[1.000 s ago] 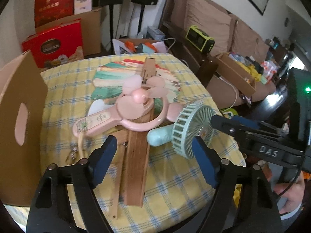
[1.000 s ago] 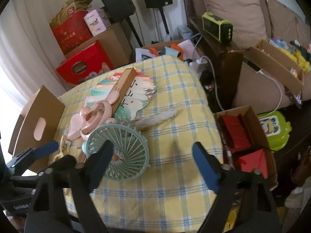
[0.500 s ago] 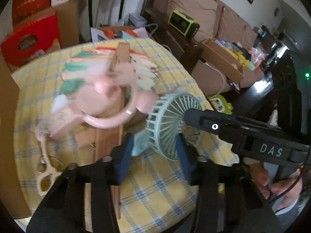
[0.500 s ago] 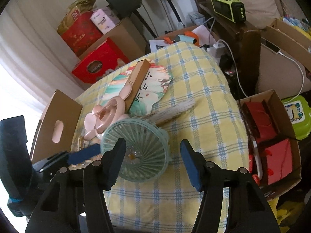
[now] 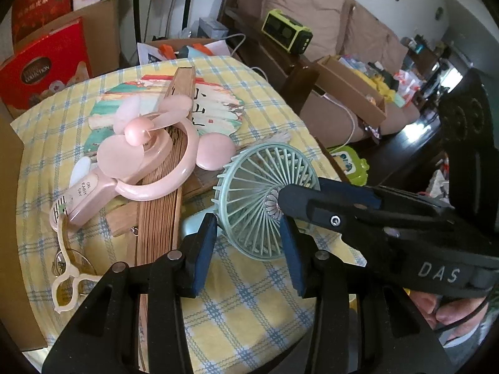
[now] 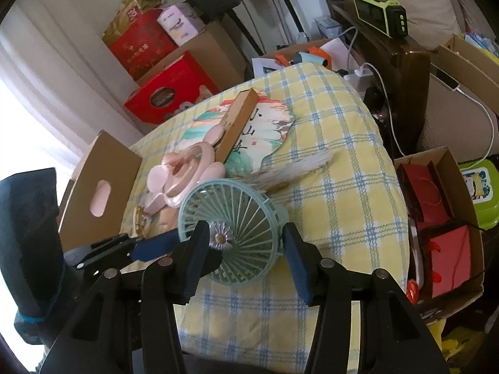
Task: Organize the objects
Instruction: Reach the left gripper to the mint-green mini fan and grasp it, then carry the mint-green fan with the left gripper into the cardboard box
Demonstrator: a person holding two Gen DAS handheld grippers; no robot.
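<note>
Scene: You work over a yellow checked tabletop [image 5: 249, 296], both tools converging on the green fan [image 5: 265, 193] at its near edge.

Fan: It sits tilted on its grille rim beside the pink fan [image 5: 149, 159] and the folded wooden fan [image 5: 162, 205], which lie across a painted paper fan [image 5: 215, 112]. Its handle runs off to the left in the left wrist view.

Left tool [image 5: 249, 249]: Your jaws straddle the neck where handle meets head. They have narrowed sharply and now hold steady; whether the pads actually press on it cannot be told.

Right tool [image 6: 246, 258]: Your jaws bracket the round grille and have just been closing, with the fan head between them. The right pad looks to be touching the rim; the left one overlaps the face, so a firm pinch cannot be confirmed.

Handling: Likely light, hollow plastic. The thin grille ribs may flex or snap under a hard squeeze, and the smooth rim could slip. The solid neck or handle looks like the safer hold.

Change: A second ago both tools stood wide and farther back; now they sit close in, and the fan head is tipped up more toward the right tool.

Box: A cardboard box [image 6: 99, 187] stands at the tabletop's left edge, a probable destination.
</note>
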